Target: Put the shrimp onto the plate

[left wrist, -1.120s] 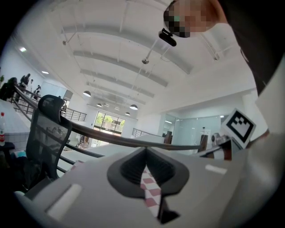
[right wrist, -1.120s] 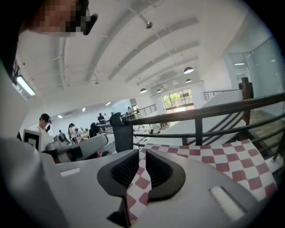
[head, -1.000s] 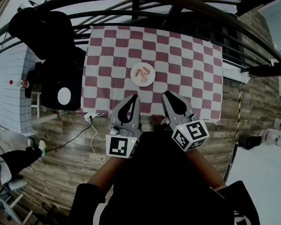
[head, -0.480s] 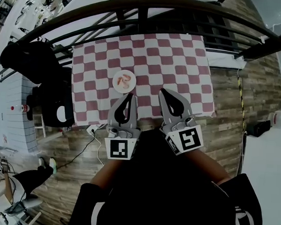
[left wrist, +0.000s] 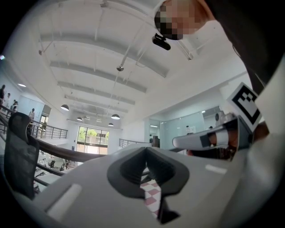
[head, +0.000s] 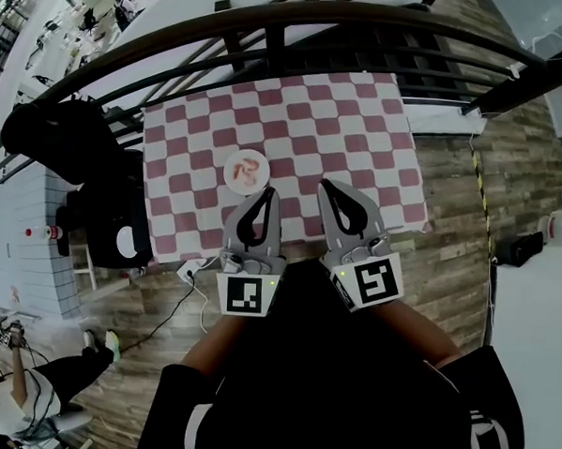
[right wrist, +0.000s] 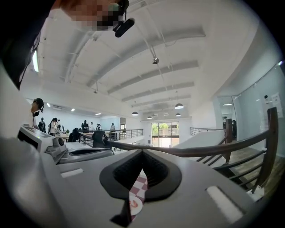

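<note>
Shrimp (head: pixel 249 171) lie on the small white plate (head: pixel 234 160), left of centre on the red-and-white checkered tablecloth (head: pixel 352 129). You hold the left gripper (head: pixel 268 194) and right gripper (head: pixel 327 186) side by side over the table's near edge. Each has its jaws pressed together on nothing, and both are near the plate but apart from it.

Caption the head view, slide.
Left gripper and right gripper shut at red-and-white checked table's edge; pink shrimp on round white plate.

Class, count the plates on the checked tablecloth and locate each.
1. The plate sits on the tablecloth, left of its middle, just ahead of the left gripper, with pink shrimp on it. It and the right gripper hide some of the near edge.
</note>
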